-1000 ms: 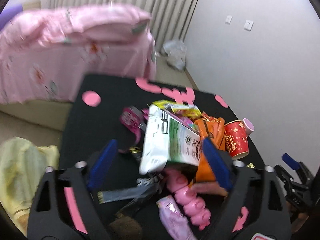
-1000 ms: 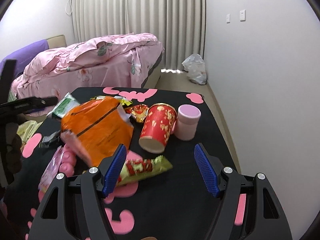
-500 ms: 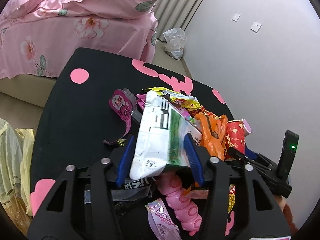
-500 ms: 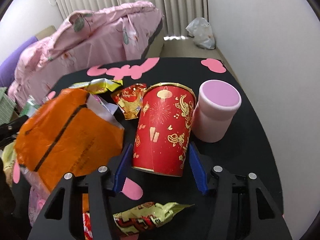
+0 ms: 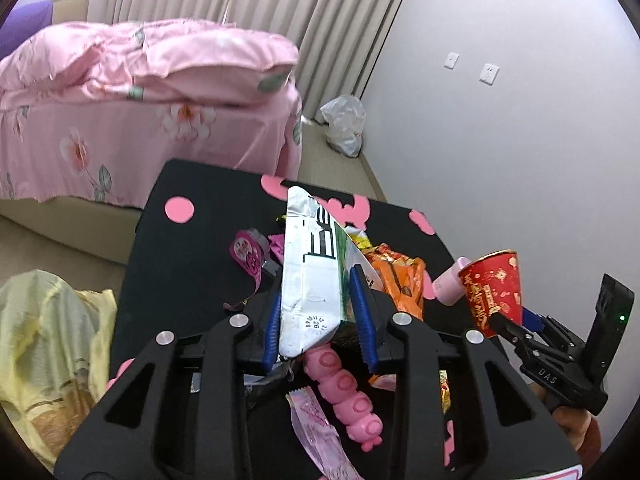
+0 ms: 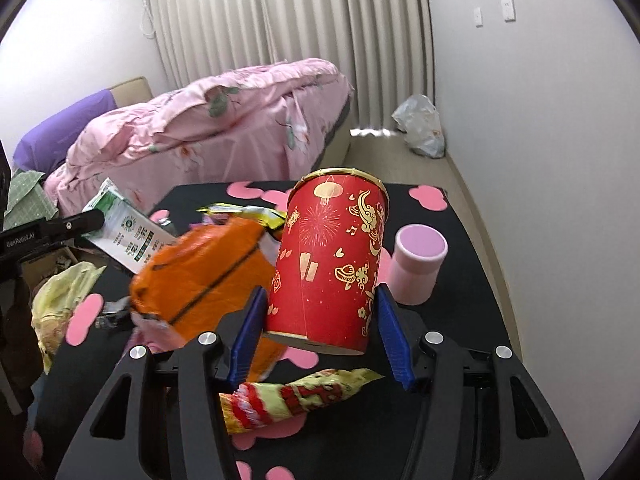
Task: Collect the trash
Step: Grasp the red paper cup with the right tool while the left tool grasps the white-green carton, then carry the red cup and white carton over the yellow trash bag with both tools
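Trash is held in both grippers, lifted clear of a black table (image 5: 208,264) with pink shapes; the left gripper (image 5: 318,316) is clamped on a flattened white-and-green carton (image 5: 310,280), its jaws having just closed further with the carton between the blue pads; the carton is seen tilted upward, its far end over the table; the right gripper (image 6: 322,330) is closed on a red cup (image 6: 332,260), gripped near its base, the cup leaning slightly; its jaws moved inward within the last second and are now pressed against the cup wall.

Around the grippers, more litter is noted on the table: an orange bag (image 6: 204,276) beside the cup, a yellow-red wrapper (image 6: 296,394) beneath the right gripper, a pink jar (image 6: 418,264) just right of the cup, a pink segmented piece (image 5: 344,392) and a pink pouch (image 5: 316,420) below the left gripper.

The step in hand is judged to be the pick-up, completed for two items; the next move is judged to call for carriage to a receptacle; a yellow bag (image 5: 44,344) lies left of the table and a white bag (image 5: 344,124) on the floor by the wall, well apart; which is intended cannot be told; both grips should be kept firm in transit, the carton being thin and liable to slip.
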Available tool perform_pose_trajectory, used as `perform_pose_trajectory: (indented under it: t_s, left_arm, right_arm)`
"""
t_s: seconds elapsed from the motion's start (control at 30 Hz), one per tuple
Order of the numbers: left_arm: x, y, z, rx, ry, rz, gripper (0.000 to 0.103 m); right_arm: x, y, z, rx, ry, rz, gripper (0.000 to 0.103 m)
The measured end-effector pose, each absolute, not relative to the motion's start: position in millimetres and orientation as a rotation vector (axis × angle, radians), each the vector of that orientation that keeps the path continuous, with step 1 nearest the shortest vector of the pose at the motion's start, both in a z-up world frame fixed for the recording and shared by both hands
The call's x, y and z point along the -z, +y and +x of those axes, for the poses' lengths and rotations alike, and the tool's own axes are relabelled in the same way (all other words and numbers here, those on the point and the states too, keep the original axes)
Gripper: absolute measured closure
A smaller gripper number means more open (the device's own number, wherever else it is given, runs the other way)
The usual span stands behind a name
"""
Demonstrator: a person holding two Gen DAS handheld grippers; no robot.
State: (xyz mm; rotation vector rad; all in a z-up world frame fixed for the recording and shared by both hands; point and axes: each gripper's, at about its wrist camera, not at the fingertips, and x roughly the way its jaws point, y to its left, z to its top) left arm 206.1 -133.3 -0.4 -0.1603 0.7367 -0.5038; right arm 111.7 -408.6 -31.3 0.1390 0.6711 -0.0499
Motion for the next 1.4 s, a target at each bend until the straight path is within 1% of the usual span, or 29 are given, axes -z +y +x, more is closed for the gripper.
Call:
perform_pose_trajectory:
  t_s: [0.27,0.47,0.67,0.93,1.13,1.27,1.4]
  left_arm:
    - [-42,-108,171,0.462,0.598,-0.119,0.073]
    - [-62,-71,153,0.410,0.539,-0.112,0.073]
    - [-66,-22,138,0.339,0.515,-0.122,0.073]
    - [-69,50,117,0.142,0.475,-0.035,0.073]
    - [-47,105,118,-0.081,0.574,0.029,0.073]
    - [-9,132,125,-0.103,0.638,-0.032,0.073]
    - [39,131,148,-0.076,0.717,-0.042,0.073]
  right_arm:
    - [2,-388,91,0.010,0.609,0.101,0.051]
    - [-14,-361,82,-0.045,0.585,0.069,0.051]
    - [-29,-323,82,-0.103,0.561,0.029,0.051]
    - [-35,-273,89,-0.193,0.560,-0.009,0.051]
    - [-24,-237,104,-0.262,0.589,-0.033,0.051]
    - [-13,-211,120,-0.321,0.619,-0.043,0.051]
    - [0,-182,141,-0.393,0.663,-0.068,0.051]
